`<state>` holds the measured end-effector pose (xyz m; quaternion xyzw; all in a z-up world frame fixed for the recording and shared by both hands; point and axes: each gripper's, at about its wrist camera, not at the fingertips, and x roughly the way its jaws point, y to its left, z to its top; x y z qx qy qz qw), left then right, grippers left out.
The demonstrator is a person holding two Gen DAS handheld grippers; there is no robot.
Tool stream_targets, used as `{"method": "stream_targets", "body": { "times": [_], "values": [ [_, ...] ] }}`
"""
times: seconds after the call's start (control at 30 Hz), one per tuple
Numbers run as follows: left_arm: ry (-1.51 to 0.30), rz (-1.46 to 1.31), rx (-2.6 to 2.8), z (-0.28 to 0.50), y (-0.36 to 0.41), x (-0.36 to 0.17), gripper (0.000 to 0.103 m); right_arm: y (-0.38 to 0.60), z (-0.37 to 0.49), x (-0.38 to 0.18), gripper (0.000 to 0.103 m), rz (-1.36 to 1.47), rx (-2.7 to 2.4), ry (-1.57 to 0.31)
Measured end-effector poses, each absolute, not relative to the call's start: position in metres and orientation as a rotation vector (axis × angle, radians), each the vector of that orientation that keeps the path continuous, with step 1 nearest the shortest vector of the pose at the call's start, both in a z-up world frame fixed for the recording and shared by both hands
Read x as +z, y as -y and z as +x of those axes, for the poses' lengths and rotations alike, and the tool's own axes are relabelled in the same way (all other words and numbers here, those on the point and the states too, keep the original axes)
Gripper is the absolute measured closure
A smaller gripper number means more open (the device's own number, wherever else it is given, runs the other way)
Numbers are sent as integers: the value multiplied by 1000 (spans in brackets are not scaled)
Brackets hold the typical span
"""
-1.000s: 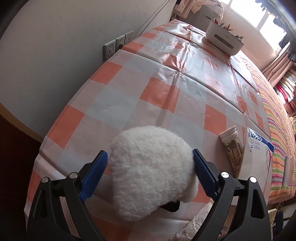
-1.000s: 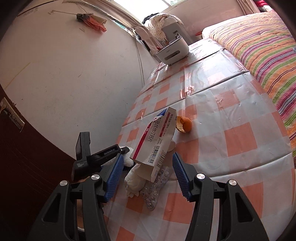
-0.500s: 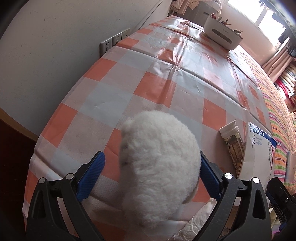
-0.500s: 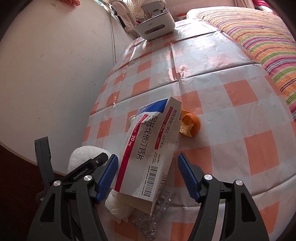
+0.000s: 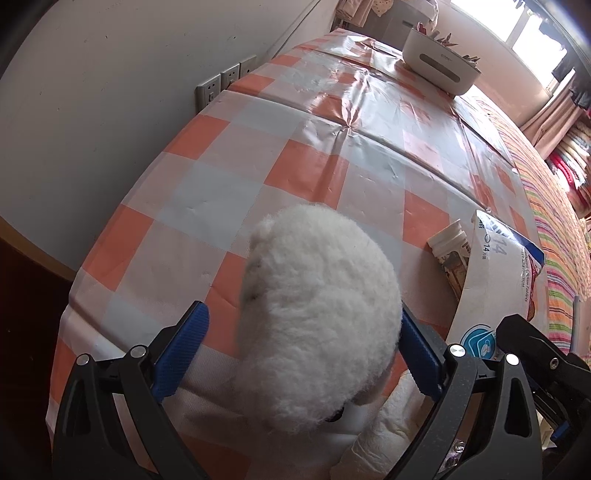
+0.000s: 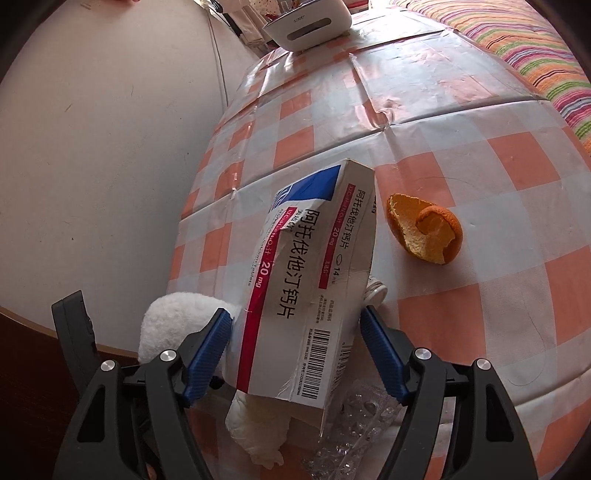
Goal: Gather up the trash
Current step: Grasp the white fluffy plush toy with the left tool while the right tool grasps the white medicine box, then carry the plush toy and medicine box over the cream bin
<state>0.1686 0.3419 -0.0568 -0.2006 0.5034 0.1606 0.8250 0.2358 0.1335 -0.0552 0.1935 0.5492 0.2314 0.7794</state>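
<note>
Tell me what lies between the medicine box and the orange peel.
Only bare checked tablecloth separates medicine box and orange peel, seen in the right wrist view.

Table (image 6: 480, 110): covered by a glossy plastic cloth in orange, white and pale grey checks, creased along fold lines, set against a white wall on the left. On it, near edge: a white fluffy item (image 5: 317, 317); just right of it a crumpled white tissue (image 6: 258, 424) and a clear blister sheet (image 6: 354, 417); over both, a dented medicine box (image 6: 306, 280) in white, blue and red. Right of the box: a small white-capped object (image 6: 375, 293), possibly a bottle, and an orange peel (image 6: 424, 232), apart. Far end: a white container (image 6: 310, 22)
</note>
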Motion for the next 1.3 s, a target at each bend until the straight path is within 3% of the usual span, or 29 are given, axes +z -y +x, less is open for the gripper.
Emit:
{"method": "stream_targets", "body": {
  "times": [0.1,0.27,0.43,0.6,0.8,1.3],
  "values": [
    [-1072,-401,342,168,-339,-58,7,-136,234,-60,32,438,523,-1188],
    [-1066,-388,332,167,-338,-58,7,-122,231,-63,43,474,572,-1143],
    [-1047,-379,327,166,-336,-57,13,-92,217,-52,46,457,571,-1057],
    [-1034,-406,261,164,-330,-53,45,-50,194,-46,46,468,585,-1017],
    [-1010,-374,259,161,-322,-50,59,1,161,-44,46,481,555,-970],
    [-874,-387,216,111,-294,-15,63,76,131,-36,46,546,539,-855]
  ]
}}
